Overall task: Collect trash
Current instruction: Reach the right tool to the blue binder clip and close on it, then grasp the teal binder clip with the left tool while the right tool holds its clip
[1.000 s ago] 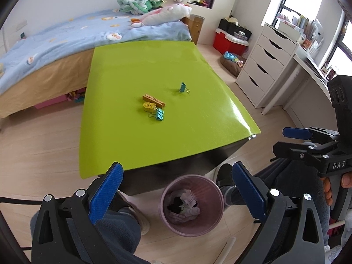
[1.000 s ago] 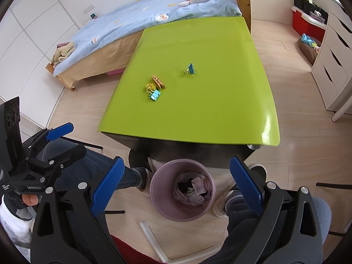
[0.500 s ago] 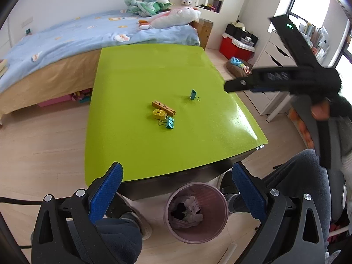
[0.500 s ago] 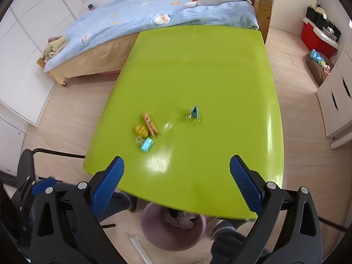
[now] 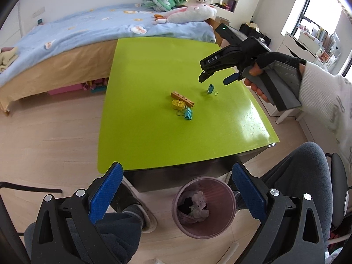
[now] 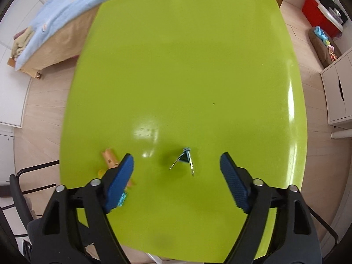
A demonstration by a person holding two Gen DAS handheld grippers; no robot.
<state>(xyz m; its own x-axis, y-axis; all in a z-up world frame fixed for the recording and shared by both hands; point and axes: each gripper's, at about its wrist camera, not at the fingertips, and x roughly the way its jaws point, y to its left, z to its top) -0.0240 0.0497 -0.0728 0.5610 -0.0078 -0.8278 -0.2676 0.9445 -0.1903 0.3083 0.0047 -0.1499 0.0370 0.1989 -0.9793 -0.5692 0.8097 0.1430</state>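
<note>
A teal binder clip [image 6: 185,158] stands alone on the green table [image 6: 187,66]; it also shows in the left wrist view [image 5: 210,88]. My right gripper [image 6: 177,180] is open and hovers just above and around it; it shows from the side in the left wrist view [image 5: 214,79]. A wooden clothespin [image 5: 182,98], a yellow clip [image 5: 177,104] and a second teal clip [image 5: 188,114] lie clustered left of it. My left gripper [image 5: 176,194] is open and empty, held over the floor above a pink bin [image 5: 203,203] with crumpled trash.
The bin stands on the floor at the table's near edge, between the person's legs [image 5: 297,171]. A bed [image 5: 88,35] lies beyond the table. White drawers [image 6: 338,92] stand to the right. A black chair frame [image 6: 26,176] is at the left.
My right gripper has swung from beside the bin up over the table and come down over the lone teal clip. My left gripper has shifted only slightly.
</note>
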